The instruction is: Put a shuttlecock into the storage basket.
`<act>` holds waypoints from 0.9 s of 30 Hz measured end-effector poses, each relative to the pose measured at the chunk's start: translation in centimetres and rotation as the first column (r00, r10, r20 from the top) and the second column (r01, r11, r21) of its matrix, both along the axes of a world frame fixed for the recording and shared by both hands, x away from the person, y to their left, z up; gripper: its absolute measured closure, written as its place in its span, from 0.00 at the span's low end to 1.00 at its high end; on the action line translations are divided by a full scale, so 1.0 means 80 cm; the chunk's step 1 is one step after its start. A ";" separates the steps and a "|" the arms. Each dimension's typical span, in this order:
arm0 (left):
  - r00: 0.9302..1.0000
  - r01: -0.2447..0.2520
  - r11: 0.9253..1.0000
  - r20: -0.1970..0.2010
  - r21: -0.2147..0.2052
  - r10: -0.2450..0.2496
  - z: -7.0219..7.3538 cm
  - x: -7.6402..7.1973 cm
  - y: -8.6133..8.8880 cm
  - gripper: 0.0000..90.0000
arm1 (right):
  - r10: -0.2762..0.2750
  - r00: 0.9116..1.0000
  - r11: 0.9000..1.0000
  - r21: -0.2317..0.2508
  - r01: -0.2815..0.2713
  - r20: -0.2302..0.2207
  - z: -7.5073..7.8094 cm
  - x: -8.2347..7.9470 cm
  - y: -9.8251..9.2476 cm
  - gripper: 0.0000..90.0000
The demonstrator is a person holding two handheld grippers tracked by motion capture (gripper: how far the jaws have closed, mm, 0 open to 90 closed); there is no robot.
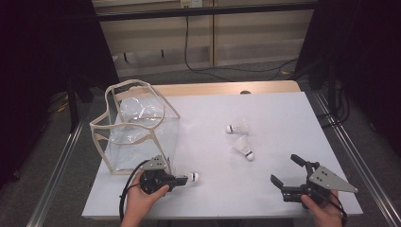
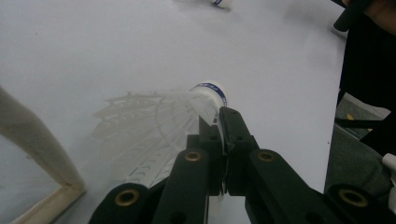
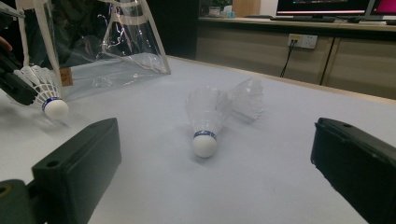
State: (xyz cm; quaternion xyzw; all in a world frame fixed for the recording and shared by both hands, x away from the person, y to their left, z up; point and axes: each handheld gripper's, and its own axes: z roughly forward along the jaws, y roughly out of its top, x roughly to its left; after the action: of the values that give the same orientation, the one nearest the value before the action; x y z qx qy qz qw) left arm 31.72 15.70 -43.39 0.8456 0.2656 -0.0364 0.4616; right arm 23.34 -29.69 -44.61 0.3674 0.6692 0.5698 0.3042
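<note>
Held shuttlecock (image 1: 191,177): white feather skirt, white cork with a blue band, lying close to level at the near left of the worktop (image 1: 265,189), cork pointing toward the worktop's middle. Left gripper (image 1: 182,179): jaws drawn nearly together and clamped on this shuttlecock; the left gripper view shows the 2 black jaws pinching the edge of the skirt just behind the cork (image 2: 212,88), the feathers fanning out to the left of the jaws. A hand (image 1: 142,198) carries the gripper from the near edge. Clear bag (image 1: 137,127): transparent plastic with cream trim, standing open-topped just behind the left gripper, at the left of the worktop. 2 loose shuttlecocks: far one (image 1: 238,126) and near one (image 1: 244,148), lying close together around the worktop's middle, well apart from the held piece; in the right gripper view the near one (image 3: 205,123) points its cork at the camera, with the far one (image 3: 246,99) lying just behind it. Right gripper (image 1: 287,174): jaws spread wide, nothing between them, touching no item, at the near right of the worktop, aimed toward the 2 loose shuttlecocks. Worktop surface: white sheet over a pale wooden top.
</note>
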 end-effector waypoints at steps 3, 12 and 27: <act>1.000 0.001 1.000 0.000 0.009 -0.001 0.003 0.000 -0.002 0.99 | -0.002 1.000 1.000 0.003 0.002 0.001 0.000 0.000 -0.001 0.02; 1.000 -0.005 1.000 -0.012 0.011 0.005 0.015 0.004 -0.002 0.99 | -0.003 1.000 1.000 0.006 0.003 -0.002 0.000 -0.001 -0.002 0.02; 1.000 0.006 0.999 -0.030 0.040 -0.004 0.036 0.007 -0.009 0.99 | -0.006 1.000 1.000 0.011 0.006 0.000 0.000 -0.001 -0.003 0.02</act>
State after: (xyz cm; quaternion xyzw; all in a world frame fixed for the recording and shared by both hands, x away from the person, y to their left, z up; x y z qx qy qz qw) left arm 32.28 15.01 -40.50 0.8547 0.2711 -0.0451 0.4404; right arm 23.24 -29.92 -44.59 0.3710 0.6651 0.5725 0.3036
